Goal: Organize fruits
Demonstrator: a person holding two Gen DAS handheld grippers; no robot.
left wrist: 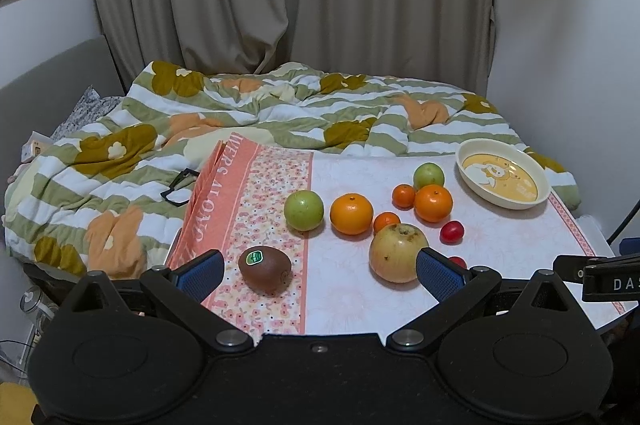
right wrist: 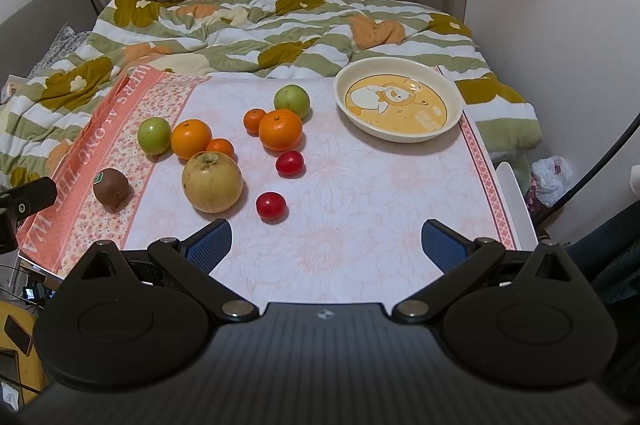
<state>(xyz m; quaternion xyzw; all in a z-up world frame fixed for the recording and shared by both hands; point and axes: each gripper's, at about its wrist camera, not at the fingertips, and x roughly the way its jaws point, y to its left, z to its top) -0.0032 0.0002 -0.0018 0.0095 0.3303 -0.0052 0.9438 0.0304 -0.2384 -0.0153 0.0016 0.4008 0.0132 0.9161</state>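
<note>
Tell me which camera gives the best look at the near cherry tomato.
The right wrist view: the near cherry tomato lies whole and unblocked on the tablecloth, ahead of the open right gripper. In the left wrist view, only a sliver of it shows behind the open left gripper's finger.

A wide bare stretch of the tablecloth (right wrist: 360, 193) is lying open between the right gripper (right wrist: 326, 245) and the bowl (right wrist: 400, 135), with nothing standing in the way there. On the left half the fruit is crowding together: the big yellow apple (right wrist: 212, 181), the oranges (right wrist: 280, 129) and two cherry tomatoes (right wrist: 271, 205) are leaving only narrow gaps. The kiwi (left wrist: 265, 268) is sitting apart between the left gripper's (left wrist: 318, 275) spread fingers, and the rumpled quilt (left wrist: 240, 105) is pressing against the table's far edge.
</note>
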